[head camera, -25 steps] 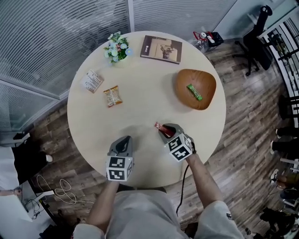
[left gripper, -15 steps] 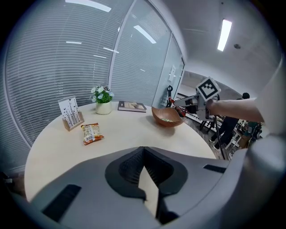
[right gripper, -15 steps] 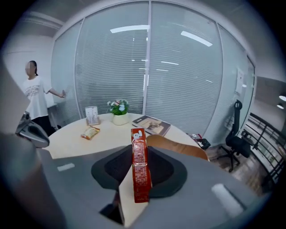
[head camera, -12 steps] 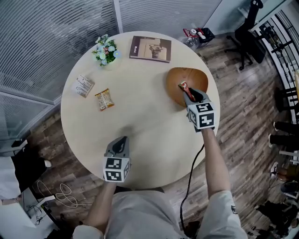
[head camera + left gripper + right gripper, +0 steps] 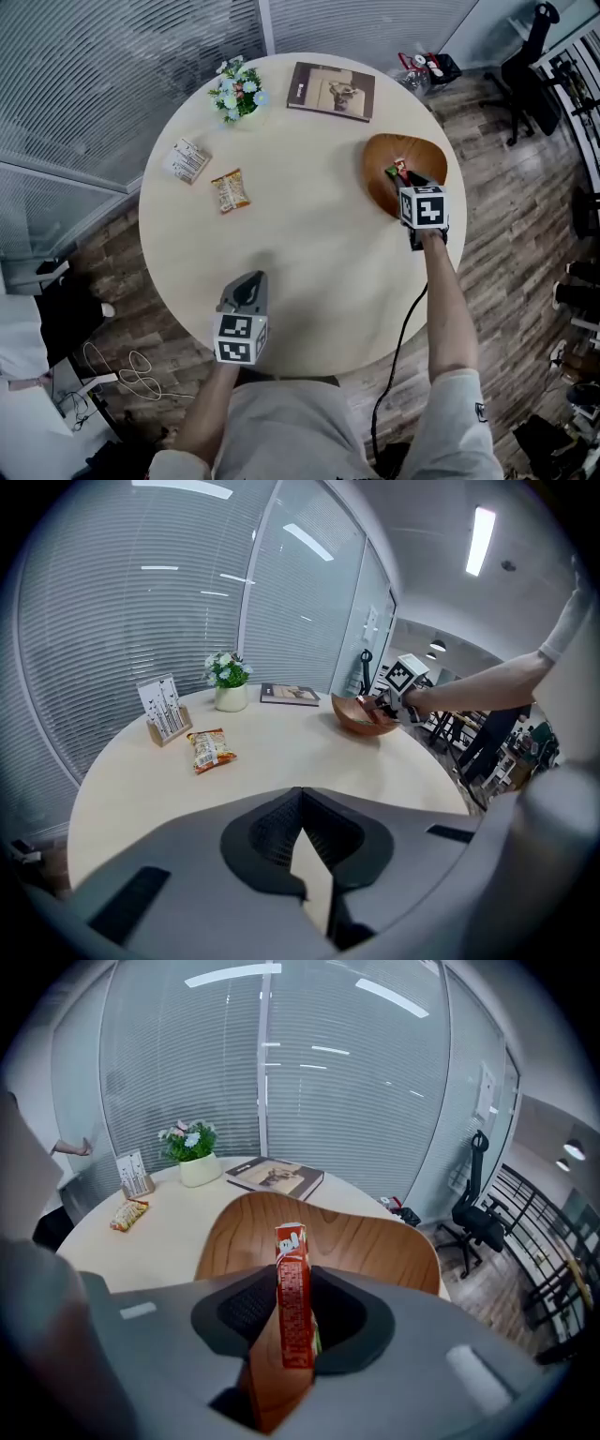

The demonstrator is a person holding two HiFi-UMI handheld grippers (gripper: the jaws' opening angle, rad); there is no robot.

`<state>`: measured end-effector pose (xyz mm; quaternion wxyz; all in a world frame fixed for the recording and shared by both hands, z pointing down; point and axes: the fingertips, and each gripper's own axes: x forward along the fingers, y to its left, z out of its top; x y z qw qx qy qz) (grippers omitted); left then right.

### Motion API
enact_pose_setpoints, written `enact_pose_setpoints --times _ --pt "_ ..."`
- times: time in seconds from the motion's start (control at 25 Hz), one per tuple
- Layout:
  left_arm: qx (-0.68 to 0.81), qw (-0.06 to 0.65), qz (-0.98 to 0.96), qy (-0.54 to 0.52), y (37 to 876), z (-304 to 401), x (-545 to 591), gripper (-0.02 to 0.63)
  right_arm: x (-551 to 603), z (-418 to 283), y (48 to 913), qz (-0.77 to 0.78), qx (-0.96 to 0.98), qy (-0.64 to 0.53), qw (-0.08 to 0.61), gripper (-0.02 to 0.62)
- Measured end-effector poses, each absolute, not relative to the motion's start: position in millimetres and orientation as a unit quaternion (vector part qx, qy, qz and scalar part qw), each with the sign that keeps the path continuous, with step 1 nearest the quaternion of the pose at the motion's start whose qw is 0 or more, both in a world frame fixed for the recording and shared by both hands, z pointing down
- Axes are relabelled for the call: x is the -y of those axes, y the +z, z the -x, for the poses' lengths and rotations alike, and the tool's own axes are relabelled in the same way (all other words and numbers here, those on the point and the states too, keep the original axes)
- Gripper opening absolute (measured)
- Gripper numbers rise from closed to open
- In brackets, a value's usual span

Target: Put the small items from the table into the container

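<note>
Head view: the right gripper (image 5: pixel 401 172) holds a slim red packet (image 5: pixel 400 166) over the wooden bowl (image 5: pixel 427 152), beside a green packet (image 5: pixel 390 172); a second ago it hung near the left gripper (image 5: pixel 249 282), which has not moved. Left gripper view: jaws together, empty. Right gripper view: jaws partly apart, pinching the upright red packet, which has white print at its top.
</note>
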<state>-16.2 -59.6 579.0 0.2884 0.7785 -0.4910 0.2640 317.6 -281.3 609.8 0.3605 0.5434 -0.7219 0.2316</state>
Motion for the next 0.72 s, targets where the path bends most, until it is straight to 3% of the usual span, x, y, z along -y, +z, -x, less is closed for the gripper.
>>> enact_pose_setpoints --times 0.36,0.56,0.72 --pt "0.491 0.285 -0.783 0.255 577.4 8.1 67.1 0.006 278.9 -325.5 592.1 -0.583 0.716 0.217 0.317 0.109" --pt "0.491 0.277 -0.789 0.242 571.5 1.1 69.0 0.006 250.2 -316.9 533.8 -0.629 0.718 0.175 0.239 0.021" --pt "0.486 0.267 -0.798 0.235 563.5 0.2 72.1 0.006 207.7 -279.5 503.6 -0.627 0.737 0.154 0.201 0.002"
